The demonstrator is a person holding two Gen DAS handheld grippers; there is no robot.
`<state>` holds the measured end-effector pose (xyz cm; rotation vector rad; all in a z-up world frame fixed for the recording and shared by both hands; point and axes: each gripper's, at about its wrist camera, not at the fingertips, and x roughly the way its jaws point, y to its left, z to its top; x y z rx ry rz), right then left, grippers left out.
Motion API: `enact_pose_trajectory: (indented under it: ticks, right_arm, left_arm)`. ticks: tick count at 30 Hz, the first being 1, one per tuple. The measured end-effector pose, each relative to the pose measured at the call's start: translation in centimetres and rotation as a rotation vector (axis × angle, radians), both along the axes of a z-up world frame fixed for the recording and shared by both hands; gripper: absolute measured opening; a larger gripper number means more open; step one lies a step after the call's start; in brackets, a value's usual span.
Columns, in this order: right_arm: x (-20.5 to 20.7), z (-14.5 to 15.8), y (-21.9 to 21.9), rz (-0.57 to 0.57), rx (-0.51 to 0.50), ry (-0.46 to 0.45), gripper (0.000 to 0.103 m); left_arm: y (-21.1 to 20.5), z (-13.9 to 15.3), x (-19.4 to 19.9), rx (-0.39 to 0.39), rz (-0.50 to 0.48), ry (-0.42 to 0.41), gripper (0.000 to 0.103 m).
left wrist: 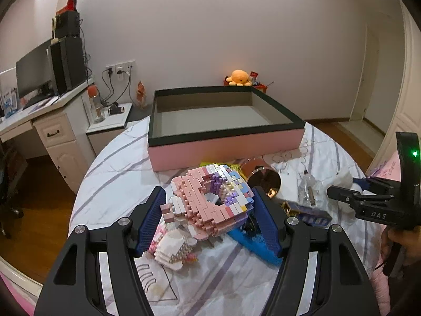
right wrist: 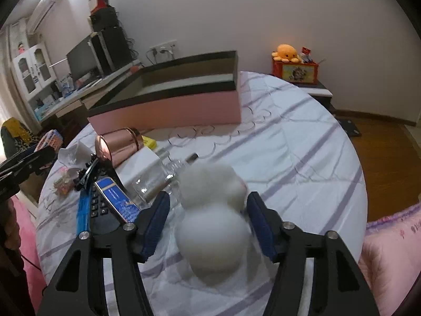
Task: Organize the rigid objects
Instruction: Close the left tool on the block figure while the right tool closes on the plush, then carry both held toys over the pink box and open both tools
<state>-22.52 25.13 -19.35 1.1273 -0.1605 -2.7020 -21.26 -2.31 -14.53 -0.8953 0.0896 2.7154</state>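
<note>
My left gripper (left wrist: pixel 209 212): clamped on the pink brick model (left wrist: pixel 210 200), one blue pad on each flank; the model sits up between my fingers, above the bedspread (left wrist: pixel 115 184).
Brick model: pink, white and lilac bricks with a hole through the middle; a smaller white-and-pink brick piece (left wrist: pixel 173 250) hangs at its 7 o'clock.
My right gripper (right wrist: pixel 208 223): half closed around the white fluffy toy (right wrist: pixel 213 226); my right pad (right wrist: pixel 259 226) touches the fluff, my left pad (right wrist: pixel 155 223) looks just beside it, and blur keeps me from telling whether it presses.
Fluffy toy: two round white puffs, one beyond the other, lying on the bedspread between my fingers.
Pink box (left wrist: pixel 226 147): open, black-rimmed, at 12 o'clock from the brick model, its floor bare.
Copper canister (left wrist: pixel 260 179): lying on its side at 2 o'clock from the brick model, near the box's front wall.
Clear glass bottle (right wrist: pixel 168 173): lying at 10 o'clock from the fluffy toy.
Blue phone handset (right wrist: pixel 110 202): at 9 o'clock from the toy, keypad up.
Orange plush octopus (left wrist: pixel 238 77): beyond the box, at its 12 o'clock.
</note>
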Motion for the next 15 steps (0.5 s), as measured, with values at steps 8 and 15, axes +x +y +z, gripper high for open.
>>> enact_pose_trajectory:
  ticks: [8, 15]
  right_arm:
    - [-1.5, 2.2, -0.2, 0.037, 0.050, 0.037, 0.052]
    - [-6.3, 7.5, -2.8, 0.121, 0.092, 0.142, 0.052]
  left_arm:
    - [1.3, 2.0, -1.9, 0.001, -0.043, 0.037, 0.068]
    - [2.0, 4.4, -7.0, 0.015, -0.047, 0.068, 0.068]
